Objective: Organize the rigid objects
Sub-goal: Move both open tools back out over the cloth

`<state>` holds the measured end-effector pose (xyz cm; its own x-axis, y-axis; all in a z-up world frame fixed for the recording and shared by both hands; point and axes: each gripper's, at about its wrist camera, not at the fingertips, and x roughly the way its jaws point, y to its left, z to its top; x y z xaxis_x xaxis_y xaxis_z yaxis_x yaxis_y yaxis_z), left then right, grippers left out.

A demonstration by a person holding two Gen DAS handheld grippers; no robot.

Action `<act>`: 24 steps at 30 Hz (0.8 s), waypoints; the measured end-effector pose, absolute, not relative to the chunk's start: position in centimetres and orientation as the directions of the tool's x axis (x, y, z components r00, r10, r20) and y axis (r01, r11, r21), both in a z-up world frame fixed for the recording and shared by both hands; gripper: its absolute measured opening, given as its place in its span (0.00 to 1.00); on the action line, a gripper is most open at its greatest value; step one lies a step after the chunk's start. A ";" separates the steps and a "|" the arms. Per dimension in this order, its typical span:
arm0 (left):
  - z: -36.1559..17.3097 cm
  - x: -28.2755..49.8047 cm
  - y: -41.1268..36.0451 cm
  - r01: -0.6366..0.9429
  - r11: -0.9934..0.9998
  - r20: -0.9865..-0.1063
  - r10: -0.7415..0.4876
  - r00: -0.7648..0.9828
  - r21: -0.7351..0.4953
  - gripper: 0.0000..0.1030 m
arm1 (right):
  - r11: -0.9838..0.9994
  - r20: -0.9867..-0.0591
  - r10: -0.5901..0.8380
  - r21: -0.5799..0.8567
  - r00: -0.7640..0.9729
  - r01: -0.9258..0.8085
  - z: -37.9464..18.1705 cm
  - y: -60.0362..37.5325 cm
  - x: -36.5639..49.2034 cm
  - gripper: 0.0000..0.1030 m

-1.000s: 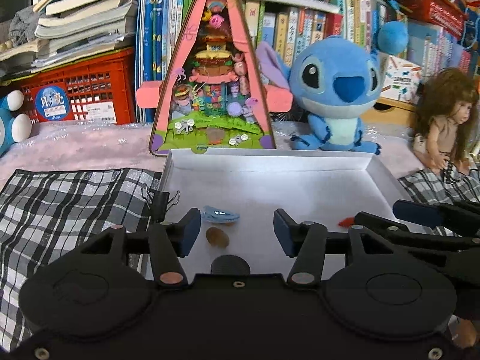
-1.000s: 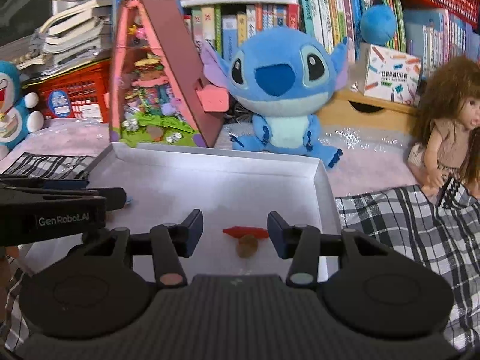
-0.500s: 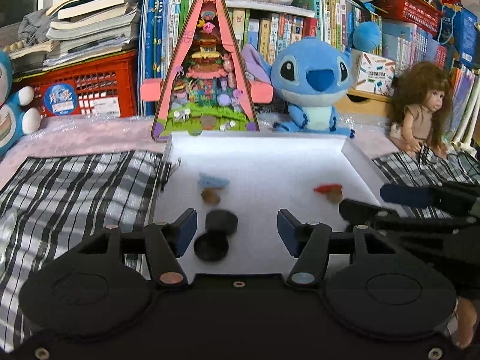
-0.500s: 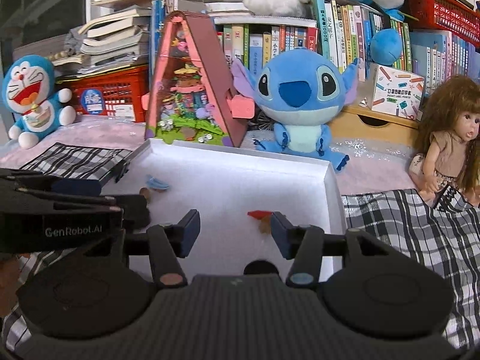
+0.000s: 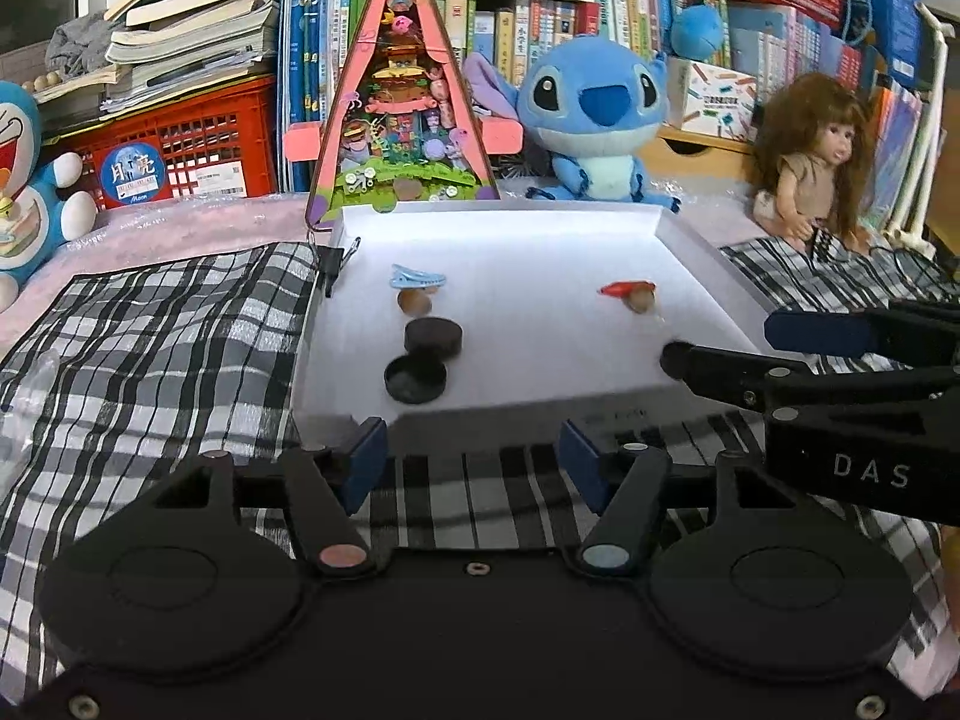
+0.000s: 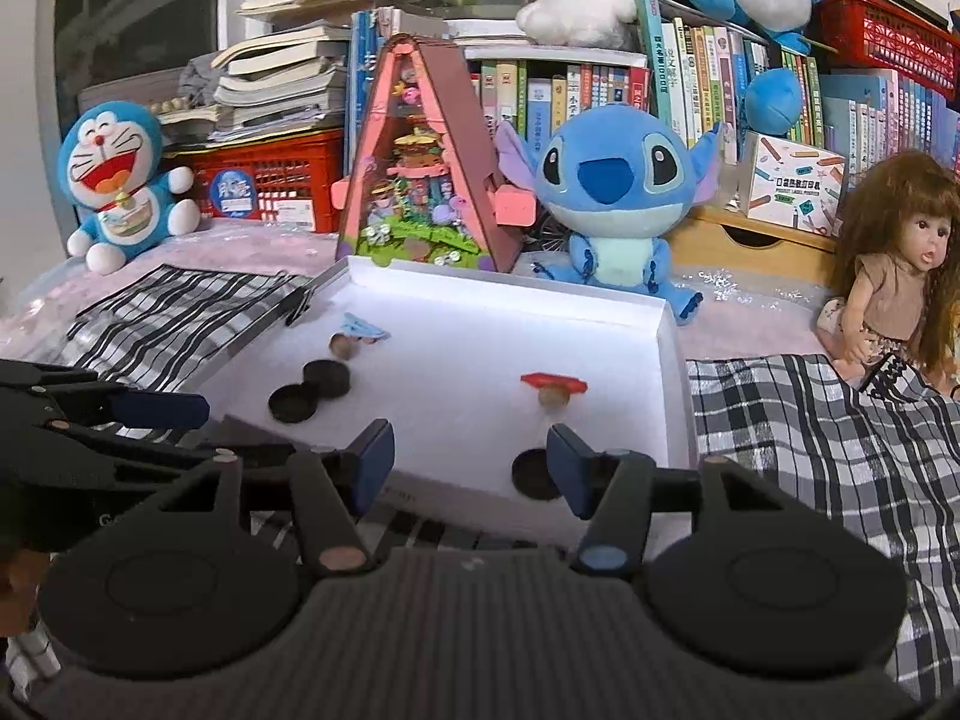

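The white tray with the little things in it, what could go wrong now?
The white tray has low walls, so a bump from either gripper might knock small pieces out. The black disc sits right beside the right gripper, whose jaws are opening, and could get nudged. The red clip balances on a brown nut and may topple.

Both black tongs [image 5: 471,465] [image 6: 471,465] carry blue pads, round discs and small screws.

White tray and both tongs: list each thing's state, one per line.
White tray: uncovered, small items inside.
Blue clip: lying flat.
Red clip: lying flat.
Black lid: upturned, hollow showing.
Left tongs: opening, nothing between.
Right tongs: opening, nothing between.
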<state>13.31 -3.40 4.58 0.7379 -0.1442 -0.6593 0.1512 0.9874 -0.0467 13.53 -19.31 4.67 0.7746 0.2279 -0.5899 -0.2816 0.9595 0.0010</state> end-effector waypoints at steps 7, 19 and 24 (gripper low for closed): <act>4.1 11.1 -3.3 0.162 0.985 -0.665 -0.161 0.729 -0.061 0.63 | 0.952 -0.589 0.243 -0.009 0.771 -0.307 4.3 -19.2 11.4 0.69; 4.1 8.1 -3.4 0.187 0.982 -0.647 -0.160 0.745 -0.028 0.67 | 0.945 -0.596 0.253 -0.015 0.762 -0.326 3.7 -19.7 8.8 0.71; 3.8 7.1 -3.5 0.199 0.980 -0.648 -0.165 0.744 -0.020 0.67 | 0.942 -0.600 0.252 -0.028 0.759 -0.335 3.3 -19.8 7.9 0.71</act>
<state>7.10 -3.50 3.85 0.7438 -0.1648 -0.6478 0.1992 0.9797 -0.0204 7.93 -19.80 3.33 0.7595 0.2522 -0.5996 -0.3351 0.9417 -0.0284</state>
